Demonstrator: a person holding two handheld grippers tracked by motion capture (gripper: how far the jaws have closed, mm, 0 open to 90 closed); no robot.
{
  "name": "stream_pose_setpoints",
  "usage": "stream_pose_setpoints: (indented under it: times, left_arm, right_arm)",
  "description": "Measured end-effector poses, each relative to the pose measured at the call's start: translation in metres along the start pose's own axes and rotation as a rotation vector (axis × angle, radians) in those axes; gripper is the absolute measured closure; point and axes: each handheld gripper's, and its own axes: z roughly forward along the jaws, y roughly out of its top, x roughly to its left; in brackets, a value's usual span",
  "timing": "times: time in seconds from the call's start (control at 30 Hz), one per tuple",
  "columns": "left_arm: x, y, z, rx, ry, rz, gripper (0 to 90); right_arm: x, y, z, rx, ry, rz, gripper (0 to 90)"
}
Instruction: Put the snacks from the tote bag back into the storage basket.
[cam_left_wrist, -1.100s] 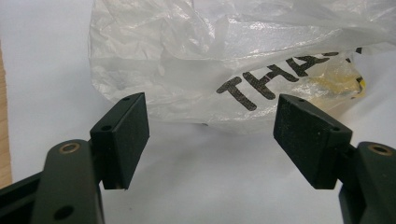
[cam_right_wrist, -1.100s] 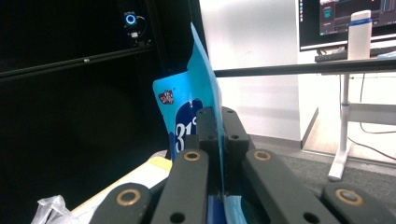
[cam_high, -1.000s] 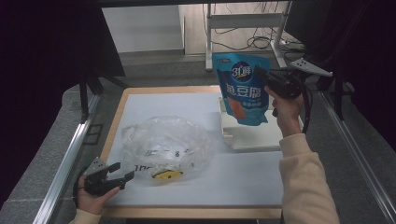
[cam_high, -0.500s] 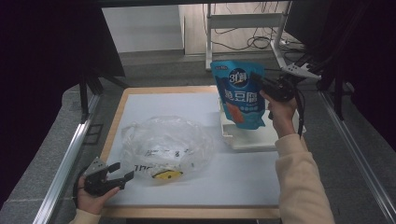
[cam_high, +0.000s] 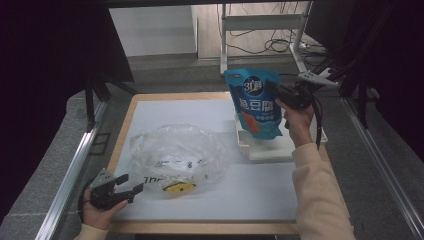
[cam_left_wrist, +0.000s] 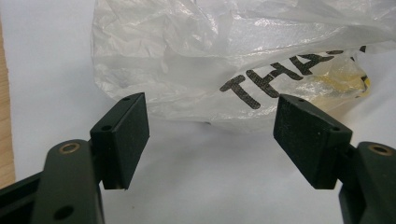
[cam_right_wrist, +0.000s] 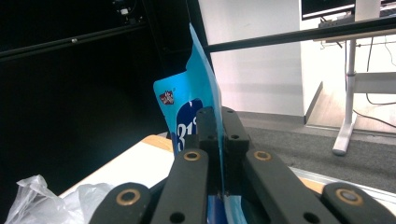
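Note:
A blue snack pouch (cam_high: 254, 102) with white lettering hangs above the white tray (cam_high: 272, 150) at the right of the table. My right gripper (cam_high: 274, 90) is shut on the pouch's upper right edge; in the right gripper view the jaws pinch the blue pouch (cam_right_wrist: 198, 100) between them. A crumpled clear plastic bag (cam_high: 177, 156) with black print and a yellow patch lies mid-table. My left gripper (cam_high: 131, 184) rests open at the front left, its jaws wide apart just short of the bag (cam_left_wrist: 224, 56), with nothing between them.
A white mat (cam_high: 165, 112) covers the wooden tabletop (cam_high: 122, 130). Metal rails (cam_high: 75, 160) run along both sides. A white desk frame (cam_high: 260, 22) and cables stand beyond the far edge.
The right hand has lowered the blue pouch a little toward the white tray. The left gripper and the plastic bag have stayed where they were.

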Motion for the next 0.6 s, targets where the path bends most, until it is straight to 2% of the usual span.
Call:
stream_pose_setpoints:
  times: [0.33, 0.6]
  left_arm:
    - [0.0, 0.0, 0.0, 0.001, 0.003, -0.001, 27.2]
    - [0.0, 0.0, 0.0, 0.001, 0.005, -0.003, 27.2]
  right_arm:
    - [-0.003, -0.002, 0.007, -0.002, 0.009, -0.004, 88.6]
    - [-0.019, -0.007, 0.003, 0.019, -0.016, 0.007, 88.0]
